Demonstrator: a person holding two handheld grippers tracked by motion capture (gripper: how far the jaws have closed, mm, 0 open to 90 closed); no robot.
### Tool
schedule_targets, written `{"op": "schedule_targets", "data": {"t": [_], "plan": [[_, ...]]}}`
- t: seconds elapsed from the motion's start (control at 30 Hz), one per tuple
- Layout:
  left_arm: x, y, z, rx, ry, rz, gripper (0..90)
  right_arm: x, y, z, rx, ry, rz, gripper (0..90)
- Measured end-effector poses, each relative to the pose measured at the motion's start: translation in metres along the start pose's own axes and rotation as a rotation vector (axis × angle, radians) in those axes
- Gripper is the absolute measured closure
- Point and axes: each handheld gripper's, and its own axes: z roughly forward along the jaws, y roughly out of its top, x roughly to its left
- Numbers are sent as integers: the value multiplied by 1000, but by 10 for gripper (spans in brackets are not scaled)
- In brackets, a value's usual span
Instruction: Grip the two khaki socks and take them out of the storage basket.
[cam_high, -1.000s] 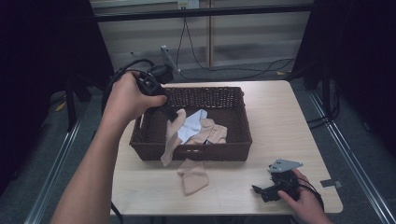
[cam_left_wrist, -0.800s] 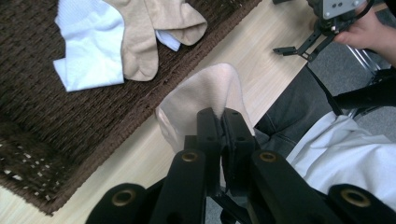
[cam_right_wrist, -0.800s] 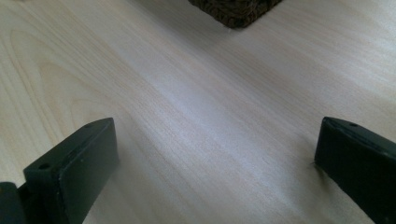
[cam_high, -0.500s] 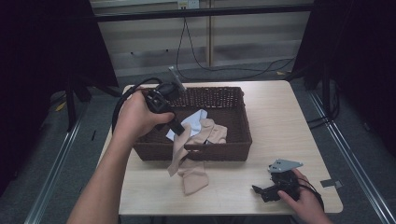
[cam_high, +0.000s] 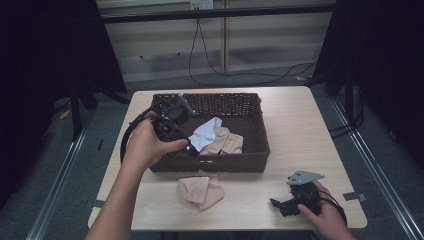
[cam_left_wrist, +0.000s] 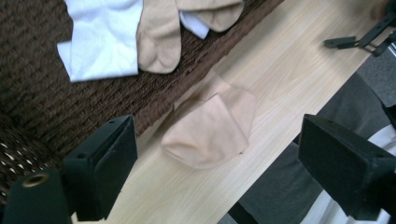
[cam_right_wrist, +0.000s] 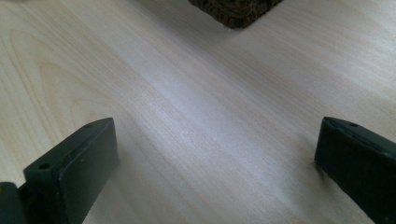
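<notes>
A brown wicker basket (cam_high: 252, 150) stands mid-table with a white sock (cam_high: 206, 132) and beige socks (cam_high: 226, 142) inside. Just in front of its front wall, beige socks (cam_high: 201, 191) lie in a small heap on the wood. My left gripper (cam_high: 191, 149) hovers over the basket's front-left edge, open and holding nothing. The left gripper view looks down between the wide jaws at the heap (cam_left_wrist: 210, 128), the white sock (cam_left_wrist: 102, 42) and a beige sock (cam_left_wrist: 159, 37) in the basket. At the front right, my right gripper (cam_high: 280, 205) rests on the table, open (cam_right_wrist: 215, 140) over bare wood.
The light wooden table (cam_high: 300, 125) has room to the right of the basket. A corner of the basket (cam_right_wrist: 233, 9) lies ahead of the right gripper. Cables run along the floor behind the table. The far-off right gripper (cam_left_wrist: 364, 35) appears in the left gripper view.
My left gripper drew a beige sock out over the basket's front wall and let it go; the sock now lies on the table heap. The right gripper has stayed put.
</notes>
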Motion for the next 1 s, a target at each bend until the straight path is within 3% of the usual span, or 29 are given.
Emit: {"op": "schedule_targets", "data": {"t": [0.07, 0.3, 0.4, 0.77, 1.0], "plan": [[3, -6, 5, 1, 14, 1, 104, 0, 0, 0, 0, 0, 0, 0], [9, -29, 24, -19, 5, -20, 93, 0, 0, 0, 4, 1, 1, 0], [12, -39, 34, -24, 14, -52, 82, 0, 0, 0, 5, 1, 2, 0], [20, -71, 76, -38, 23, -106, 71, 0, 0, 0, 5, 1, 2, 0], [21, -88, 99, -41, 18, -112, 74, 0, 0, 0, 4, 1, 2, 0]]}}
